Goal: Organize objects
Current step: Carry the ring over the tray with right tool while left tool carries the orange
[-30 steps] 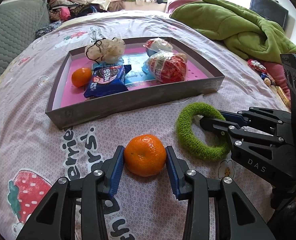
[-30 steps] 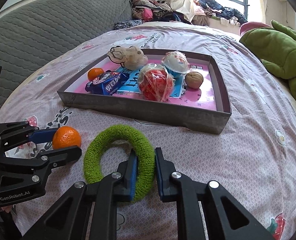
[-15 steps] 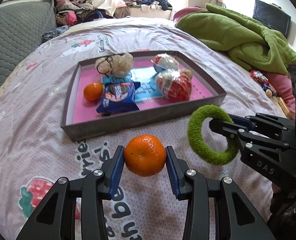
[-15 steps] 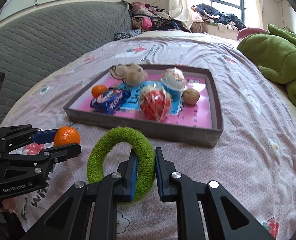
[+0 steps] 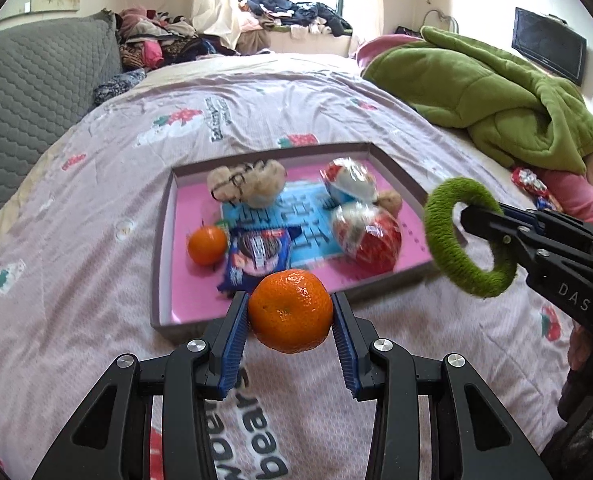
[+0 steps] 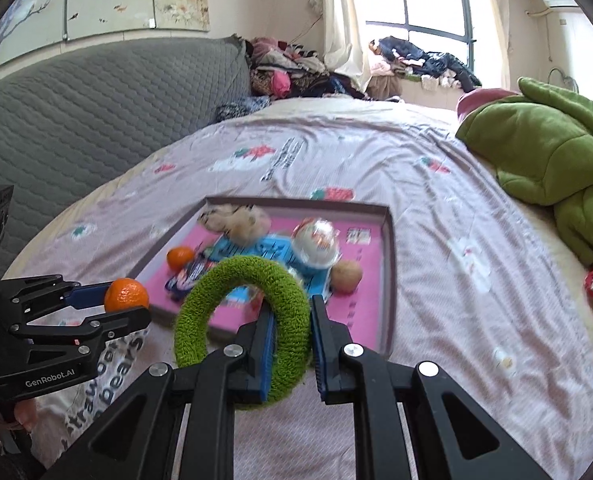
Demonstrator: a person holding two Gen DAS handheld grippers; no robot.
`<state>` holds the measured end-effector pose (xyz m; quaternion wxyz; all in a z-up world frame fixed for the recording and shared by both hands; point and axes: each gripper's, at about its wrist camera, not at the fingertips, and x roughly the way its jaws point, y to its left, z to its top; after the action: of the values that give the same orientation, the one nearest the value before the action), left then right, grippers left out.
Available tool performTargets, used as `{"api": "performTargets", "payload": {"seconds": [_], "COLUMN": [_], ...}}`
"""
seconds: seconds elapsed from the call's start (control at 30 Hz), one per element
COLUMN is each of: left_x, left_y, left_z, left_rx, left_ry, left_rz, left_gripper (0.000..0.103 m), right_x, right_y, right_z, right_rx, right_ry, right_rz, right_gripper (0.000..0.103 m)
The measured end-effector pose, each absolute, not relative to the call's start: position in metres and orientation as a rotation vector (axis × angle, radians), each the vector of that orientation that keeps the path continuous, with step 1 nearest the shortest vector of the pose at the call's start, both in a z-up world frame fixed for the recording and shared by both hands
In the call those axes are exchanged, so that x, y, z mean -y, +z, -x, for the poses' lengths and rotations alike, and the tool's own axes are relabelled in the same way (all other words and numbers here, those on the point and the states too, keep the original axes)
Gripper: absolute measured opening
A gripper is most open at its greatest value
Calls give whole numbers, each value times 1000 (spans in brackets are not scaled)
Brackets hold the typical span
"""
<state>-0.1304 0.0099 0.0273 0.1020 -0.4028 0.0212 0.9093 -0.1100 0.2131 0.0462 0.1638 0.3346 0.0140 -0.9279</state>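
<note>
Orange and green are both held off the bedspread (image 5: 96,280): a tangerine (image 5: 290,311) is clamped between the blue pads of the left gripper (image 5: 290,320), and a fuzzy green ring (image 6: 243,328) is pinched through its band by the right gripper (image 6: 292,344), whose jaws are closed on it. The grey-walled tray (image 5: 158,280) with the pink floor lies ahead of both, already holding a second tangerine (image 5: 207,245), a blue snack packet (image 5: 256,256), a red wrapped ball (image 5: 370,240), a white-and-blue wrapped ball (image 5: 348,182), a walnut (image 6: 346,276) and a beige bundle (image 5: 248,186).

The step in hand is judged to be the carry over the near wall. It is best done with each load lifted clear of the rim before being lowered. Bare pink floor is seen at the near left corner for the fruit and along the right side for the ring. The fruit should be set down before the jaws are parted, since it is likely to roll
</note>
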Motion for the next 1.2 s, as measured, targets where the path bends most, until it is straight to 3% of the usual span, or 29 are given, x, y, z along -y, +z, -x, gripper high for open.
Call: {"api": "performTargets", "payload": {"seconds": [0.57, 1.2], "left_x": [-6, -13], "left_y": [38, 12], "left_z": [190, 232], "left_rx": [-45, -33], "left_ry": [2764, 2762], "left_rz": [1154, 1216], "left_gripper": [42, 42], "right_x": [-228, -233], "right_y": [56, 37], "right_z": [155, 182], "right_rx": [-20, -24], "right_ry": [-2700, -2701], "right_rz": [-909, -981], "right_gripper": [17, 17]}}
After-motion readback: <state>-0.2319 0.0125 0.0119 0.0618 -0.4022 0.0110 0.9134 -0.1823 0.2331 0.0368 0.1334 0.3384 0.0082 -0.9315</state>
